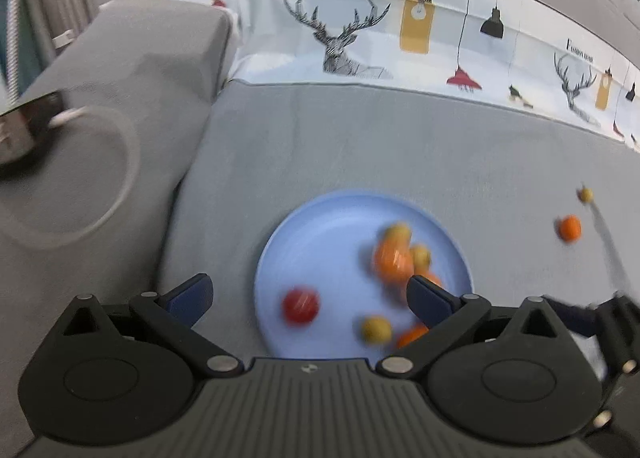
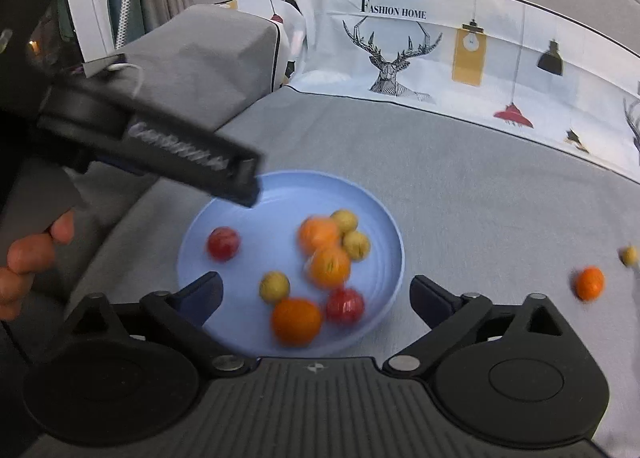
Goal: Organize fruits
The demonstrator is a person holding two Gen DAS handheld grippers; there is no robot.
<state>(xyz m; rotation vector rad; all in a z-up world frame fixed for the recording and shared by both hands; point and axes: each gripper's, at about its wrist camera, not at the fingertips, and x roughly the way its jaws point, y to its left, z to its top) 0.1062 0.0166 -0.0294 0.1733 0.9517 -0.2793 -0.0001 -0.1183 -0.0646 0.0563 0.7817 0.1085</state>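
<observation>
Both the left gripper [image 1: 310,298] and right gripper [image 2: 316,296] are spread, empty, above the plate [image 2: 280,198] of loose fruit; an orange [image 2: 589,283] lies apart on the bedspread [image 2: 460,186]. Round fruit may roll off the rim.

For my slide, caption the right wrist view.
Open right gripper above round blue plate of fruit; one orange left outside.

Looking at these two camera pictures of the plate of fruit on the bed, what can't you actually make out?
- Left wrist view: fruit on the blue plate is motion-blurred, and the left gripper covers the plate's near rim, so no sure count.
- Both views: the small yellowish fruit off the plate is too small and blurred to name.
- Right wrist view: lettering on the other gripper's body is smeared, unreadable.
</observation>
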